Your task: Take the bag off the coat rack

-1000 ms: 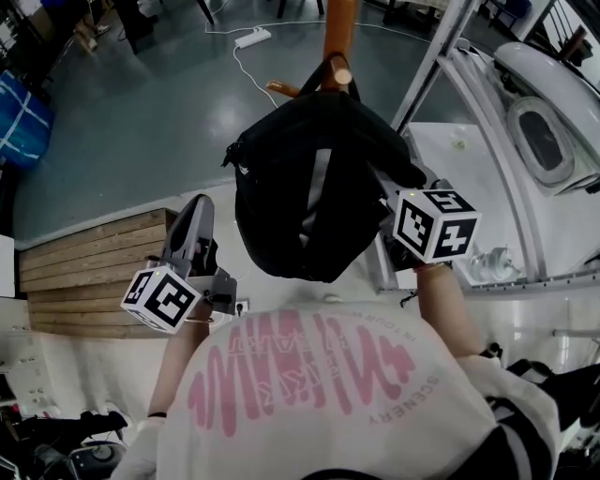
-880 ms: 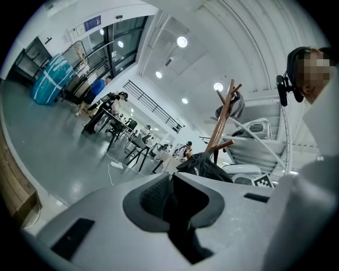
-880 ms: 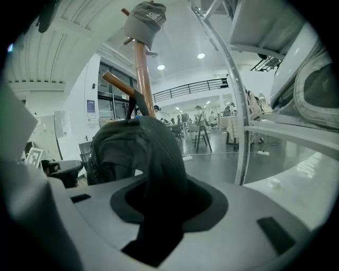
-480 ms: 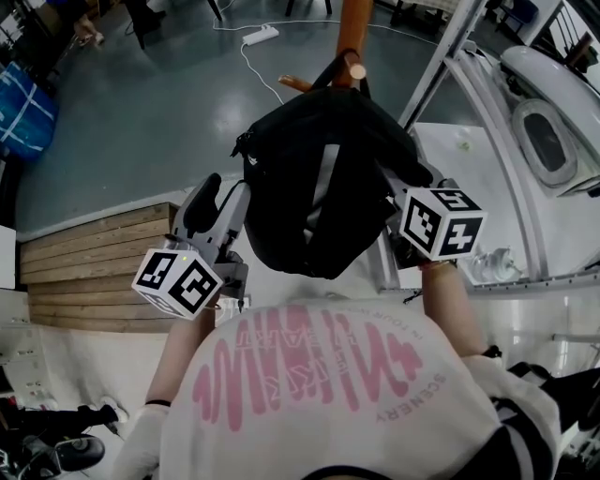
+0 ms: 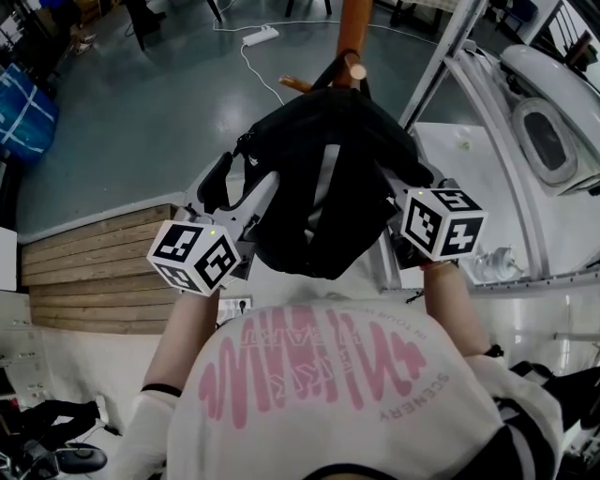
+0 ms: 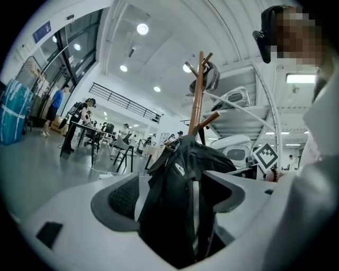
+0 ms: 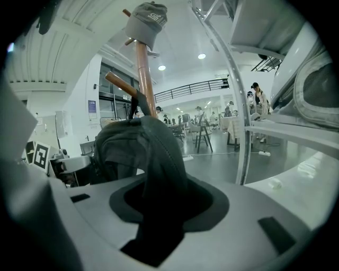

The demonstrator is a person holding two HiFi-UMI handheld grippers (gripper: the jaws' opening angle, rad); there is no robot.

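A black bag (image 5: 319, 178) hangs by its strap from a peg of the wooden coat rack (image 5: 352, 28). My left gripper (image 5: 242, 184) is at the bag's left side. Its jaws have just been opening and stand wide, with the bag (image 6: 177, 201) between them and a gap at the left pad (image 6: 123, 198). My right gripper (image 5: 398, 192) is at the bag's right side, its tips half hidden by the fabric. In the right gripper view a fold of the bag (image 7: 145, 153) is pinched between its jaws. A grey cap (image 7: 148, 18) tops the rack.
A slanted metal post (image 5: 439, 58) and a white rounded machine (image 5: 548, 122) stand close on the right. Wooden planks (image 5: 94, 272) lie at the lower left. On the grey floor beyond are a power strip (image 5: 255, 37) and a blue sack (image 5: 19, 112). People and tables (image 6: 90, 132) fill the far hall.
My left gripper has moved up and to the right, rolled, and opened from shut around the bag's left side. The right gripper and the bag have stayed put.
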